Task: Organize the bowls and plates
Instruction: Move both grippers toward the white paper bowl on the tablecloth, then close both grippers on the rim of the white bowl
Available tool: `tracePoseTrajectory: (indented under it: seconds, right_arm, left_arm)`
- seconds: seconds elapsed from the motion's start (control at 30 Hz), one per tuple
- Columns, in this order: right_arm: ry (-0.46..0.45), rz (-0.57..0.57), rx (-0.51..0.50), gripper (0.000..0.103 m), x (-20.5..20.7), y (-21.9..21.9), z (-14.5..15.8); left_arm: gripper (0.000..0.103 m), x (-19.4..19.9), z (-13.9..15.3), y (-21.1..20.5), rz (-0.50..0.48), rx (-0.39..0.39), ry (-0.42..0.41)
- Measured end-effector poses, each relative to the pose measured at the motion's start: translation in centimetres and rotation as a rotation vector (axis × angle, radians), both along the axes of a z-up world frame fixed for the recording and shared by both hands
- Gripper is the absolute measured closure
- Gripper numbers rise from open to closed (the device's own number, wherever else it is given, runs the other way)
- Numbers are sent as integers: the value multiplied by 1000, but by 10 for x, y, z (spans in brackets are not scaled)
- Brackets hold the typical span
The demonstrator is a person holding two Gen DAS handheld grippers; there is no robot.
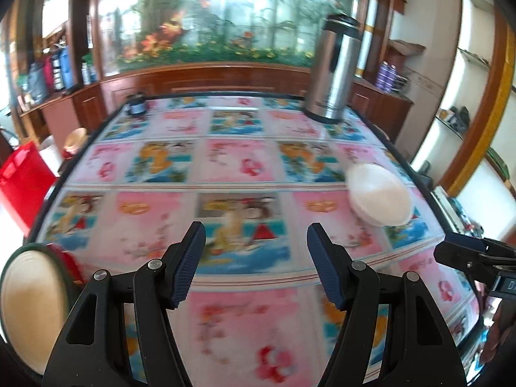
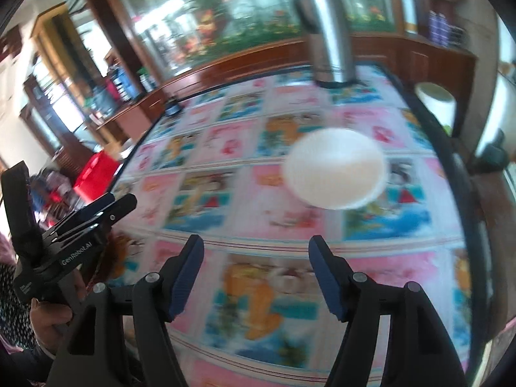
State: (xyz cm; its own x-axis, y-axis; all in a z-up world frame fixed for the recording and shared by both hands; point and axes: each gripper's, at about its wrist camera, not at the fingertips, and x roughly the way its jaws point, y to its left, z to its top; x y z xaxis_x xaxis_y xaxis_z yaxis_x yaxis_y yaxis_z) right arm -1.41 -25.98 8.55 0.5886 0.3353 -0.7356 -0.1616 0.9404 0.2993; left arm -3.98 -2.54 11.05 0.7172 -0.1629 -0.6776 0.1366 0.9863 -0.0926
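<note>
Both tools are empty over the table (image 1: pixel 258 167), which is covered with a cartoon-patterned cloth. The left gripper (image 1: pixel 256 264) has its jaws standing wide with only cloth showing between them, and the right gripper (image 2: pixel 256 274) is equally wide and holds nothing. The white bowls (image 2: pixel 335 167) sit toward the right side of the table, ahead of the right gripper and well apart from its fingertips; in the left wrist view they look like a small nested stack, with stepped rims visible along the lower edge, though blur makes the count impossible to tell. At the near left corner of the table a tan plate (image 1: pixel 32 303) with a dark rim fills the edge of the left wrist view, with something red just behind it that I cannot identify. It lies left of the left gripper and is not touched. A steel thermos flask (image 1: pixel 332 71) stands at the far right of the table and a small dark jar (image 1: pixel 137 104) at the far left; neither belongs to the job. By my reading the task is partly done: the bowls seem gathered into one pile, while the plate is still apart from them at the opposite side. What is left, as far as these views show, is placing the plate, and any other crockery out of view.
</note>
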Motion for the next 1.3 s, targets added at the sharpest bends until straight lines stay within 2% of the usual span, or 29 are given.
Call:
tracePoseTrajectory:
  seconds: [0.17, 0.33, 0.87, 1.3]
  right_arm:
    - [25, -79, 4, 35, 5, -43, -10]
    - [42, -105, 5, 35, 16, -63, -19]
    - [78, -119, -41, 35, 66, -83, -29]
    - [111, -97, -41, 35, 100, -87, -42]
  left_arm:
    - [37, 19, -5, -40, -57, -9, 38]
    - [37, 38, -14, -66, -79, -7, 77]
    - [37, 86, -31, -110, -100, 36, 107]
    - [37, 125, -49, -131, -117, 22, 180]
